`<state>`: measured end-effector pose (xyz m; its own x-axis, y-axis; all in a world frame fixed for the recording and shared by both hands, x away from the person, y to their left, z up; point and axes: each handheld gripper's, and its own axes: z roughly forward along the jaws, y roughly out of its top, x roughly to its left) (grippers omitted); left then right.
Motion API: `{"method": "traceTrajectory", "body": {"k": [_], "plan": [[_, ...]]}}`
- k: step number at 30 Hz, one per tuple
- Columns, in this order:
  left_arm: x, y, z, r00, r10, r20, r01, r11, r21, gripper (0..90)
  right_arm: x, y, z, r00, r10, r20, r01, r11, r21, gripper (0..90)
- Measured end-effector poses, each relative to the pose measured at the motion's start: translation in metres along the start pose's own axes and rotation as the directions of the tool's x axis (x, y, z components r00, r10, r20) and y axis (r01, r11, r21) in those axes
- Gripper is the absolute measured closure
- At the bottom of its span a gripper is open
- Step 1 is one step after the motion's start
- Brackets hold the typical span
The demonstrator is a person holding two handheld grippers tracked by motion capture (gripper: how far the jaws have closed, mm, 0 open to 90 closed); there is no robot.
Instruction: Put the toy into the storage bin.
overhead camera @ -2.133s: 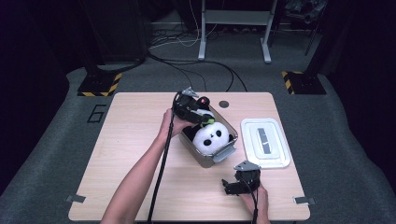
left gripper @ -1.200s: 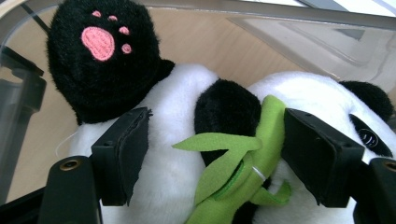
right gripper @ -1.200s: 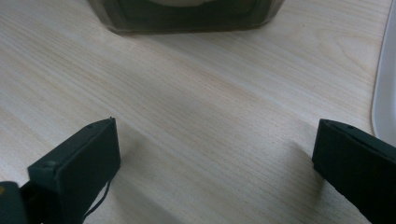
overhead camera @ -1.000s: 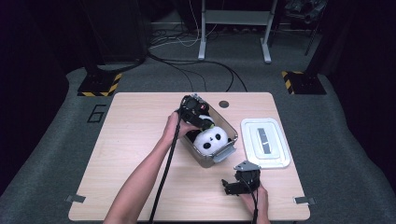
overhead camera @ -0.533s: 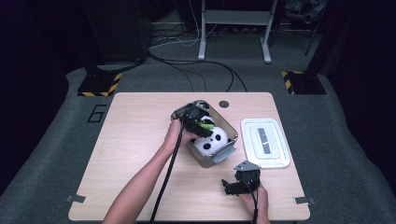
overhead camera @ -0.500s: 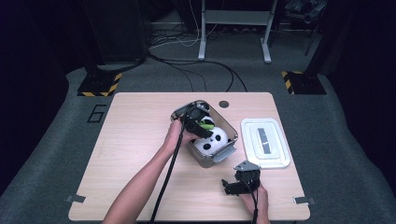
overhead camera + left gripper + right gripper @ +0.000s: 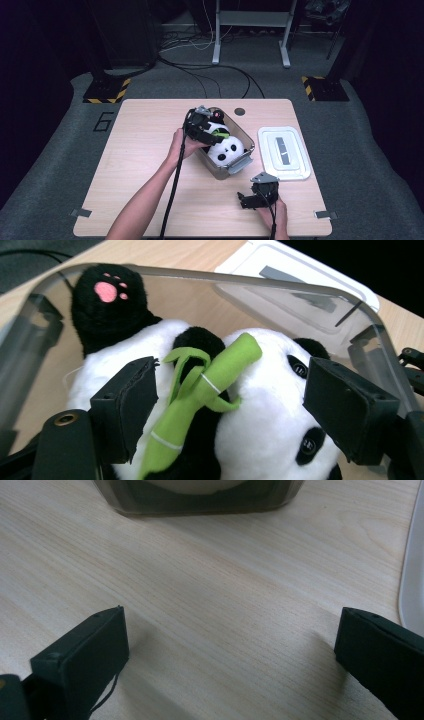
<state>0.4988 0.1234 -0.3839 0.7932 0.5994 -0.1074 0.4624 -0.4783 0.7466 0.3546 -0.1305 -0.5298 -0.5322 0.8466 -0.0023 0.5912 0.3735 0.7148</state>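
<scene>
1. We see the panda plush (image 7: 200, 405) lying inside the clear plastic bin (image 7: 239, 161) near the middle of the wooden table (image 7: 135, 165), one black paw with a pink pad raised toward the far wall and the green felt bamboo stalk (image 7: 200, 390) lying across its chest.
2. Our left gripper (image 7: 230, 410) hangs over the bin's near-left end. Its jaws have just been opening and stand released either side of the bamboo stalk, with the pads clear of both plush and stalk.
3. Our right gripper (image 7: 230, 655) rests low over bare table, in front of the bin and just beside the white lid (image 7: 283, 152); its jaws are spread wide with nothing between them.
4. We judge the toy freshly set down, with closing the bin as the likely next job. The lid lies flat, apart from the bin on its right.
5. What could go wrong: the raised paw and the head sit close to the rim, so a lid pressed on now may trap plush fabric and fail to seat.
6. Drawing the left gripper out carelessly could snag a jaw on the bamboo stalk's leaf loops and drag the toy up.
7. The light bin may slide if either gripper knocks its wall.
</scene>
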Motion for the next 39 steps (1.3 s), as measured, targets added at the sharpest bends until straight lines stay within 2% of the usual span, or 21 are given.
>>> {"method": "traceTrajectory", "body": {"k": [6, 12, 17, 22, 27, 31, 33, 35, 39], "plan": [[-0.001, -0.011, -0.019, 0.9999, 0.006, -0.011, -0.006, 0.9990, -0.045, 16.9, 0.000, 0.000, 0.000, 1.0000, -0.001, 0.000, 0.001, 1.000, -0.001, 0.2], [0.002, -0.029, -0.036, 0.9996, -0.015, -0.025, 0.013, 0.9963, -0.085, 14.9, 0.000, 0.000, 0.000, 1.0000, -0.003, -0.001, 0.003, 1.000, 0.001, 0.2], [0.005, -0.050, -0.052, 0.9983, -0.021, -0.054, 0.015, 0.9938, -0.110, 14.2, 0.000, 0.000, 0.000, 1.0000, -0.004, 0.000, 0.004, 1.000, 0.001, 0.0], [0.010, -0.072, -0.065, 0.9958, -0.046, -0.079, 0.036, 0.9910, -0.129, 13.1, 0.000, 0.000, 0.000, 1.0000, -0.005, 0.000, 0.005, 1.000, 0.002, 0.0], [0.016, -0.091, -0.075, 0.9914, -0.072, -0.109, 0.056, 0.9881, -0.143, 11.5, 0.000, 0.000, 0.001, 1.0000, -0.007, 0.001, 0.006, 1.000, 0.003, 0.0], [0.017, -0.108, -0.081, 0.9856, -0.095, -0.140, 0.072, 0.9847, -0.159, 9.6, 0.000, 0.000, 0.001, 1.0000, -0.005, 0.002, 0.005, 1.000, 0.002, 0.0], [0.018, -0.117, -0.082, 0.9817, -0.097, -0.164, 0.073, 0.9863, -0.148, 9.3, 0.000, 0.000, 0.001, 1.0000, -0.006, 0.001, 0.006, 1.000, 0.002, 0.0], [0.019, -0.127, -0.085, 0.9789, -0.110, -0.172, 0.084, 0.9847, -0.153, 7.7, 0.000, 0.000, 0.001, 1.0000, -0.005, 0.000, 0.005, 1.000, 0.003, 0.0], [0.022, -0.148, -0.088, 0.9669, -0.138, -0.215, 0.104, 0.9815, -0.160, 5.8, 0.000, 0.000, 0.000, 1.0000, -0.006, 0.000, 0.006, 1.000, 0.003, 0.0]]}}
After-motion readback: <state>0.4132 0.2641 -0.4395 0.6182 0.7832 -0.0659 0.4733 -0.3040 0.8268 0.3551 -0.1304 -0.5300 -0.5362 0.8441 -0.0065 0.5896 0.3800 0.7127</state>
